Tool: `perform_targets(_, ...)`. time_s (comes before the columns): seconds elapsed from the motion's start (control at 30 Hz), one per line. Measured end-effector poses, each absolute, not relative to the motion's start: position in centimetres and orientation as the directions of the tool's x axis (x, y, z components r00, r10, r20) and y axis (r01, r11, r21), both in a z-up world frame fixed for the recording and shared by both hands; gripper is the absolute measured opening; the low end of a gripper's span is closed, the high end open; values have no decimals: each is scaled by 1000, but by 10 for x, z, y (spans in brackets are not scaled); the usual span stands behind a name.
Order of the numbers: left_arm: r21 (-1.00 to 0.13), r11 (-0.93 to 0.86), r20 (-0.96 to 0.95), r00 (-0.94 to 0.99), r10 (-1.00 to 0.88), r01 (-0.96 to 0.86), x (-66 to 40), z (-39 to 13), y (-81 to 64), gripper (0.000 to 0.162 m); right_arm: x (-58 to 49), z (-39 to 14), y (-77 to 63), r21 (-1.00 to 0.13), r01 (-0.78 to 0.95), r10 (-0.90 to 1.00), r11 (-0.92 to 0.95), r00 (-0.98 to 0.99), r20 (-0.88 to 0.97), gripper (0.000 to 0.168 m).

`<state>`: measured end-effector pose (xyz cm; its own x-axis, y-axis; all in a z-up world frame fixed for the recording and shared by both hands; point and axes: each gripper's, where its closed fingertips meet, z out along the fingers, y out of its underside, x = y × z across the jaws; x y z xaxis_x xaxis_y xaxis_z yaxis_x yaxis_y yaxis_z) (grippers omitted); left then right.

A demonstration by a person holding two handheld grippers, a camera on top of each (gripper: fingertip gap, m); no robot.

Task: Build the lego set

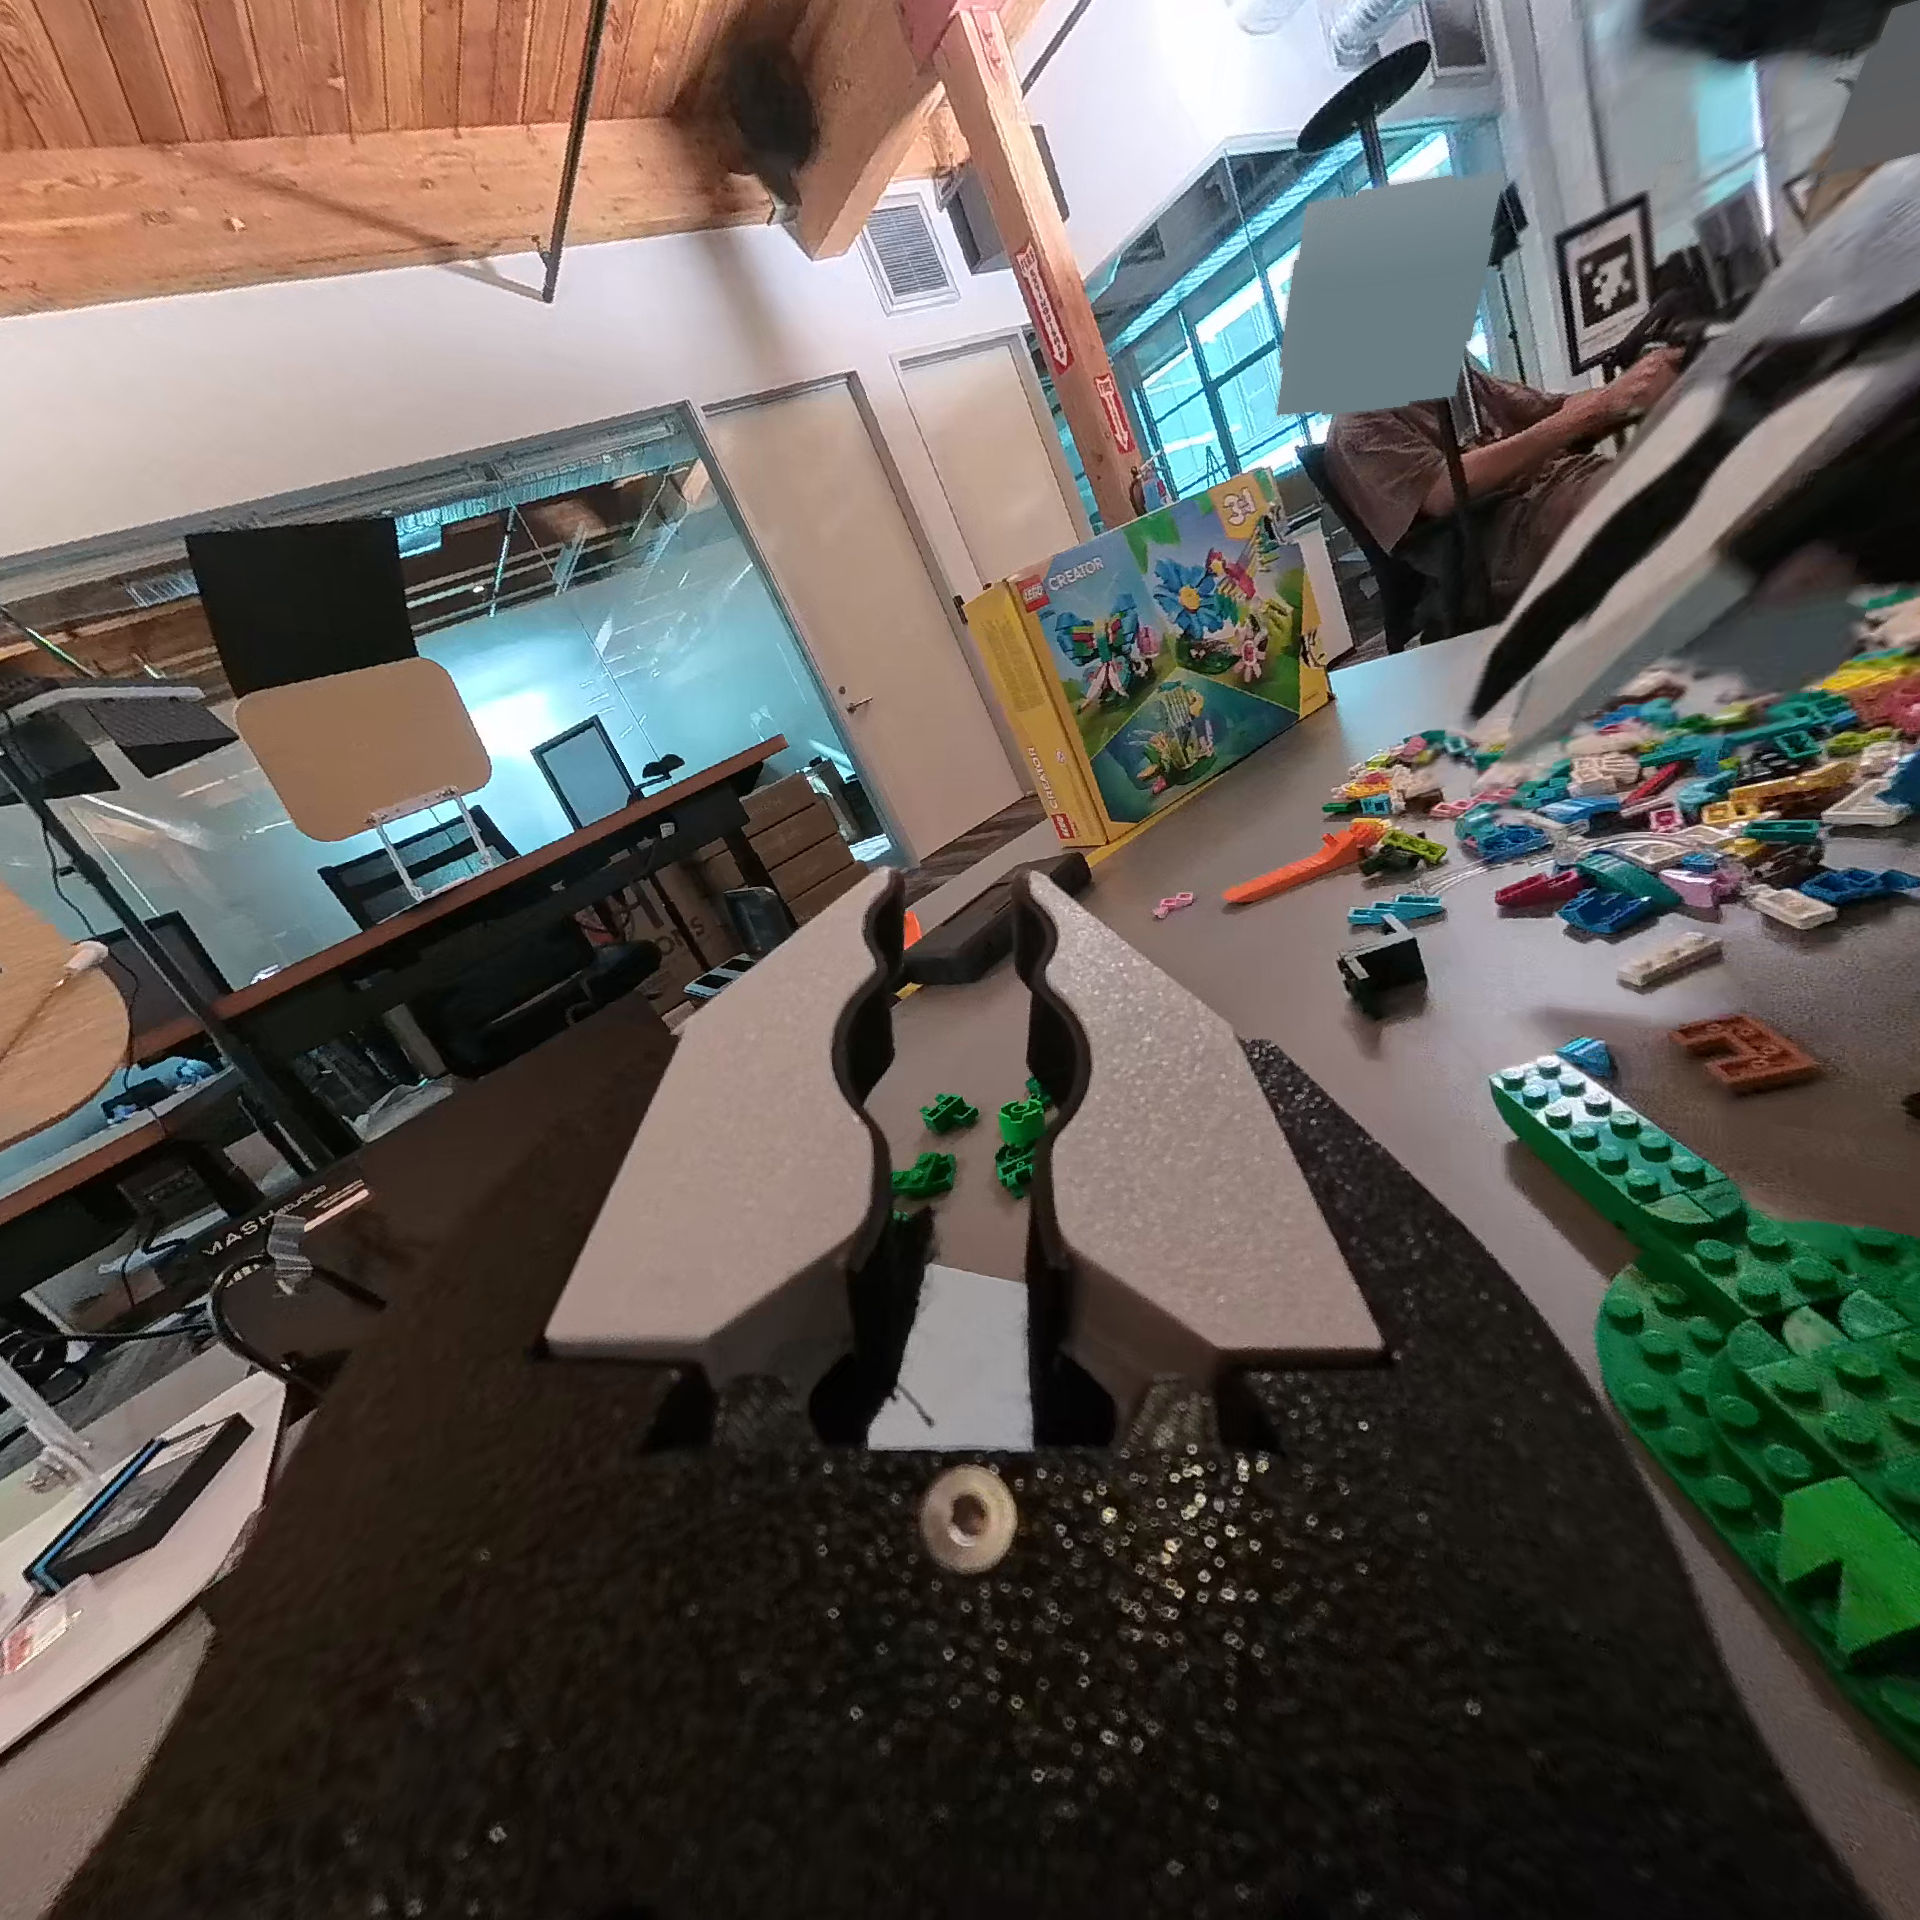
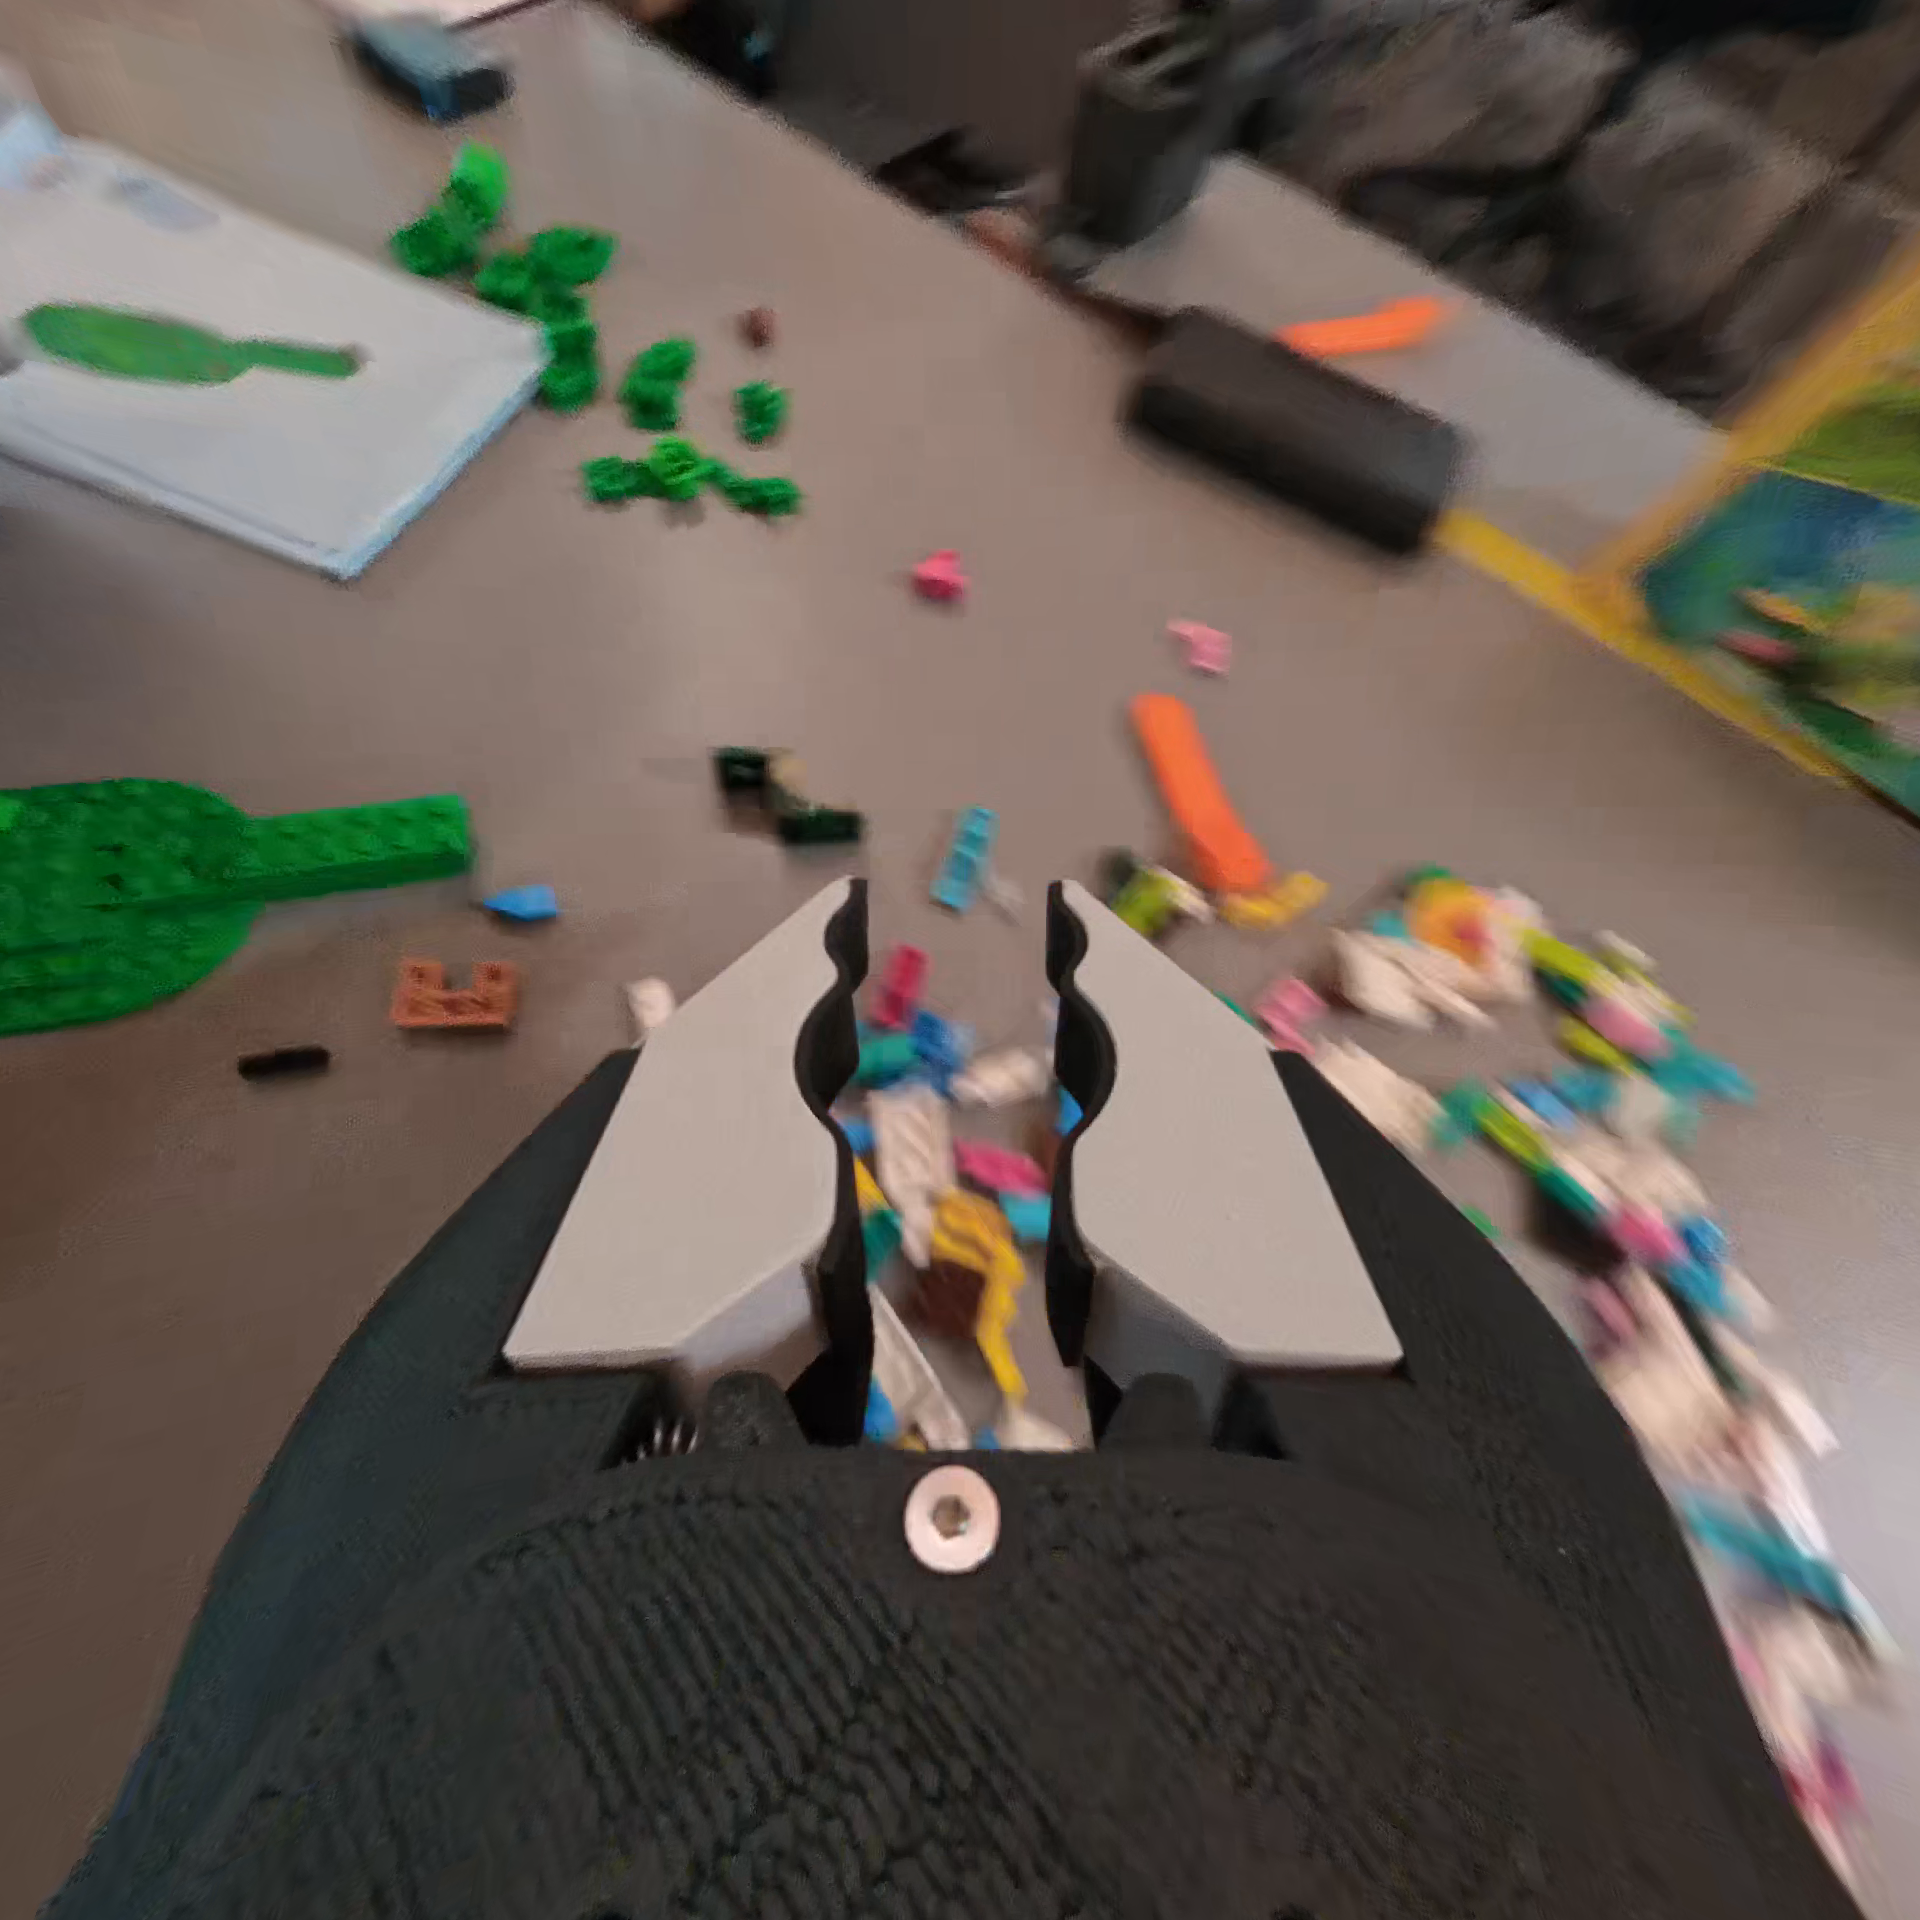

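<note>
My left gripper [image 1: 958, 894] is open a little and empty, low over the grey table [image 1: 1299, 1091]. Small loose green pieces [image 1: 945, 1117] show between its fingers. The green plate build [image 1: 1766, 1351] lies just to its right. My right gripper [image 2: 956, 899] is open and empty, hovering over the pile of mixed coloured pieces [image 2: 966, 1174]; this view is motion-blurred. In the left wrist view it shows blurred at upper right [image 1: 1517, 717], above the pile [image 1: 1662, 800]. The green build also shows at the left of the right wrist view [image 2: 156, 883].
An orange brick separator [image 2: 1195, 790], a brown piece [image 2: 454, 995] and black pieces [image 2: 790, 800] lie between build and pile. The instruction booklet [image 2: 239, 384], a green piece cluster [image 2: 623, 364], a black box [image 2: 1288, 457] and the set's box [image 1: 1153, 675] stand farther back. A person sits behind. The grippers' ends are close to 20 centimetres from one another. My right gripper is the nearer one to the orange brick separator [image 2: 1195, 790]: about 12 centimetres, against 30 centimetres.
</note>
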<state>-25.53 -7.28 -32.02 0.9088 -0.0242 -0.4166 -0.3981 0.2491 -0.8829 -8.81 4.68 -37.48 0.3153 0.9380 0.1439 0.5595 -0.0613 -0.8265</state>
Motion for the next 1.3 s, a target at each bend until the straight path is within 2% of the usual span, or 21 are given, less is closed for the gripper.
perform_targets(0.07,-886,249,-410,912,-29,-390,-256,-320,-72,18,-31,-358,68,-865,480,860,-142,493,132,31)
perform_targets(0.17,-892,250,-396,918,-32,-376,-257,-320,-72,18,59,-370,86,-853,413,733,-319,678,54,29)
perform_targets(0.2,-894,250,-392,919,-33,-372,-257,-320,-72,18,80,-380,86,-834,407,707,-373,707,29,33)
perform_targets(0.23,-896,249,-388,921,-33,-369,-258,-320,-72,18,96,-389,85,-816,406,689,-411,725,13,43)
perform_targets(0.27,-897,247,-385,922,-33,-365,-258,-320,-72,18,105,-396,82,-806,411,693,-425,721,2,52)
perform_targets(0.33,-899,246,-382,924,-33,-363,-259,-320,-72,18,108,-403,76,-809,410,716,-422,697,-20,55)
perform_targets(0.4,-898,245,-384,923,-31,-365,-259,-321,-72,18,106,-410,72,-801,442,745,-403,666,-7,52)
perform_targets(0.53,-898,240,-386,922,-25,-370,-259,-321,-71,18,116,-430,81,-726,580,751,-370,646,133,41)
perform_targets(0.8,-901,235,-378,926,-17,-363,-262,-321,-70,18,152,-427,100,-709,571,670,-414,718,187,31)
perform_targets(1.1,-903,235,-374,927,-18,-359,-263,-321,-70,18,166,-420,91,-718,537,701,-442,707,97,16)
perform_targets(1.23,-903,236,-374,927,-18,-359,-263,-321,-70,18,153,-421,88,-728,550,743,-410,664,83,17)
perform_targets(1.3,-903,235,-373,928,-18,-359,-263,-321,-70,18,151,-429,86,-695,597,764,-400,637,107,17)
